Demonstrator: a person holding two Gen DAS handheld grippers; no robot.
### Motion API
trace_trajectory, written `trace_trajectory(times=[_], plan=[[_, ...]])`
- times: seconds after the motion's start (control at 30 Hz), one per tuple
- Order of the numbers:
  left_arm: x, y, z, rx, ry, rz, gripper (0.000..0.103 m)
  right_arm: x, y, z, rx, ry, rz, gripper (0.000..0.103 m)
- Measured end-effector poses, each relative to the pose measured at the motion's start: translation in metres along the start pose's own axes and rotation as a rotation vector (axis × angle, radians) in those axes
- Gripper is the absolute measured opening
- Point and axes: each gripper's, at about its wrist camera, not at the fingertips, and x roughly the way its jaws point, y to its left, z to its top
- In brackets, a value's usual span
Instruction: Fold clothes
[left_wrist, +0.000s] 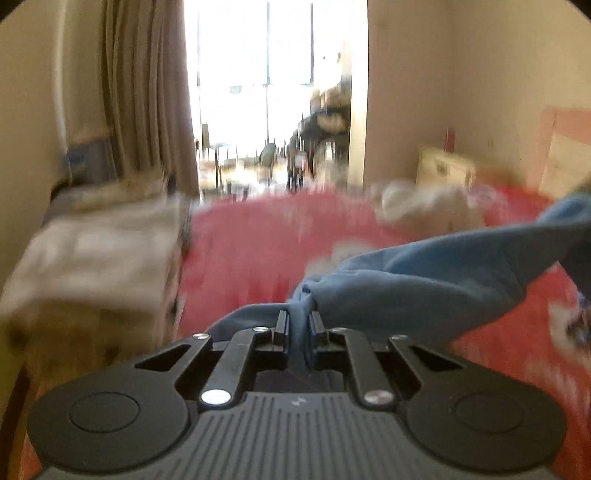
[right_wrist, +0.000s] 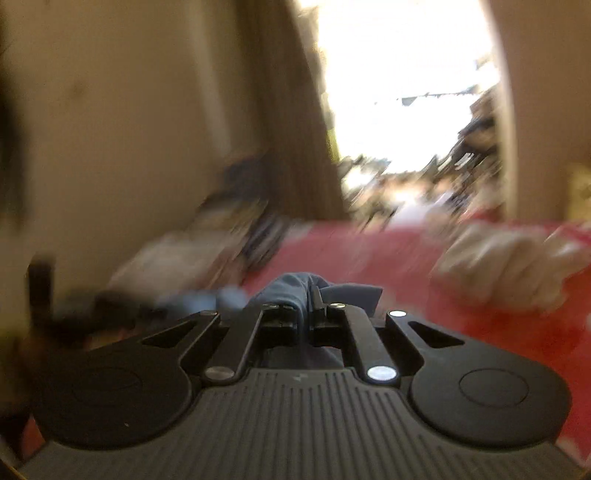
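A: Red bedspread w/ blue garment hanging above it, left gripper & right gripper both pinching it.
B: Risk: cloth is bunching in thin pinches, could be slipping out.

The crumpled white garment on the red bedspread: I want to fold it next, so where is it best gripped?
Probably at an outer edge of the crumpled white garment, coming from above: it lies bunched in a heap on the red bedspread, and blur hides any collar or hem.
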Motion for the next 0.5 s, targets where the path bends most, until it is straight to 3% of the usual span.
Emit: trace_trajectory(times=[0.1, 0.2, 0.27, 0.3, 0.4, 0.43, 0.5], plan=[[-0.002, 0.004, -0.056, 0.021, 0.185, -0.027, 0.011, 0.016, 0.012, -0.056, -0.015, 0.255, 0.093, 0.004], [0.000, 0.008, -0.098, 0.012, 0.362, -0.070, 0.012, 0.053, 0.025, -0.127, -0.062, 0.633, 0.099, 0.008], [-0.013, 0.012, -0.110, 0.021, 0.389, -0.093, 0.017, 0.062, 0.031, -0.144, -0.123, 0.774, 0.099, 0.009], [-0.021, 0.014, -0.112, 0.026, 0.381, -0.102, 0.026, 0.067, 0.034, -0.152, -0.156, 0.842, 0.099, 0.015], [-0.038, 0.017, -0.099, 0.028, 0.302, -0.118, 0.049, 0.056, 0.029, -0.127, -0.162, 0.817, 0.160, 0.037], [-0.041, 0.017, -0.092, 0.025, 0.272, -0.126, 0.050, 0.050, 0.025, -0.116, -0.150, 0.782, 0.189, 0.050], [-0.036, 0.012, -0.076, 0.016, 0.223, -0.156, 0.054, 0.041, 0.018, -0.092, -0.125, 0.681, 0.231, 0.057]])
